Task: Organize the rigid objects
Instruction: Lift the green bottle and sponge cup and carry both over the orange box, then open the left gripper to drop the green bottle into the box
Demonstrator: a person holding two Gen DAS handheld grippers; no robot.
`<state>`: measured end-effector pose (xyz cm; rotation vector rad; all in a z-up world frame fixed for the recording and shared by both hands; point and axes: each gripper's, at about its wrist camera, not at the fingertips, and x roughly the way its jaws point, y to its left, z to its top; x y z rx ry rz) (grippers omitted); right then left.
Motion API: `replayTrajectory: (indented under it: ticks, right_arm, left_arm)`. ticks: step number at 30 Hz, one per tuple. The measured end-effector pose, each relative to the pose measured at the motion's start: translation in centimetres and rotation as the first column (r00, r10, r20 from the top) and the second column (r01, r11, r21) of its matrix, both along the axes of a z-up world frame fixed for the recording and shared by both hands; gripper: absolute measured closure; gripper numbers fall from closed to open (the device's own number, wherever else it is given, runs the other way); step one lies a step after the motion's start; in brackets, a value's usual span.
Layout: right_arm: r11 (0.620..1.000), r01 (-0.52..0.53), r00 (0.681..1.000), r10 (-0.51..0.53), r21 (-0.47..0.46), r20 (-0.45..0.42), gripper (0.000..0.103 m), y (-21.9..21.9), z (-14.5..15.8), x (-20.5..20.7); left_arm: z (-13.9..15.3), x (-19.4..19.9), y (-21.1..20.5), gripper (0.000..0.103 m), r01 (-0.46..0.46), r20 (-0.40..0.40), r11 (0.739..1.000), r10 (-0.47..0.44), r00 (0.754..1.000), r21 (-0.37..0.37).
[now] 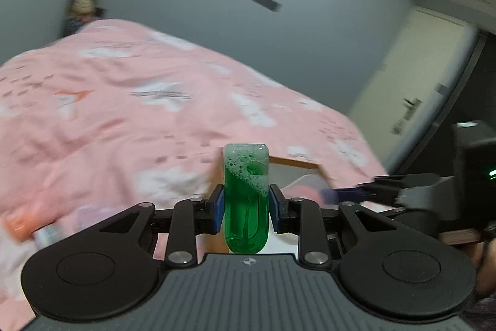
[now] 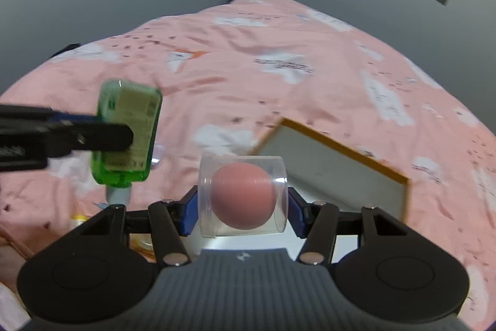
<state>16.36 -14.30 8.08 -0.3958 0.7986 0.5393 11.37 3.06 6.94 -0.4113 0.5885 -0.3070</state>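
Clamped in the left gripper (image 1: 246, 208), a green bottle (image 1: 246, 200) of foamy liquid stands upright. Right gripper (image 2: 243, 208) squeezes a clear container (image 2: 243, 196) holding a pink ball (image 2: 243, 196), above the pink bedspread (image 2: 279, 67) and a framed board (image 2: 334, 169).

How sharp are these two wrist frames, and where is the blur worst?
Left wrist: green bottle and left gripper sharp; pink bedspread and right gripper motion-smeared. Right wrist: clear container fairly sharp, box softer, fisheye bending throughout.
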Motion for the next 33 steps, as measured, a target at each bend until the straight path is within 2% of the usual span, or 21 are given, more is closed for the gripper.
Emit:
replayTrajectory:
  ticks: [4,10,15,21,25,30,33]
  right_arm:
    - [0.997,0.029,1.0,-0.029,-0.068,-0.001,0.046,-1.9,-1.0,0.9]
    - [0.974,0.011,1.0,-0.016,-0.225,-0.021,0.047,-3.7,-4.8,2.4]
    - [0.968,0.002,0.995,-0.026,-0.251,-0.092,0.047,-4.6,-7.9,4.4]
    - [0.961,-0.028,0.99,-0.01,-0.274,-0.139,0.047,-4.6,-10.2,5.8]
    - [0.958,-0.047,0.986,-0.001,-0.283,-0.167,0.047,-4.3,-11.1,6.4]
    - [0.942,-0.087,0.985,0.033,-0.324,-0.17,0.047,-3.5,-11.6,6.1]
    - [0.937,-0.094,0.984,0.038,-0.335,-0.172,0.047,-3.4,-11.8,6.2]
  left_arm:
    - [-0.7,3.4,-3.8,0.07,0.101,-0.058,0.995,-0.101,0.993,-0.005]
    - [-4.2,7.7,-9.1,0.071,0.194,-0.168,0.973,-0.172,0.971,0.127]
    - [-6.7,9.4,-11.2,0.071,0.278,-0.278,0.944,-0.223,0.934,0.177]
    - [-8.6,10.6,-12.1,0.071,0.313,-0.355,0.92,-0.218,0.909,0.235]
    - [-9.3,10.7,-12.8,0.071,0.335,-0.38,0.9,-0.217,0.899,0.277]
    - [-9.7,10.6,-13.5,0.071,0.347,-0.39,0.879,-0.209,0.897,0.326]
    - [-9.7,10.6,-13.4,0.071,0.348,-0.394,0.879,-0.209,0.895,0.326]
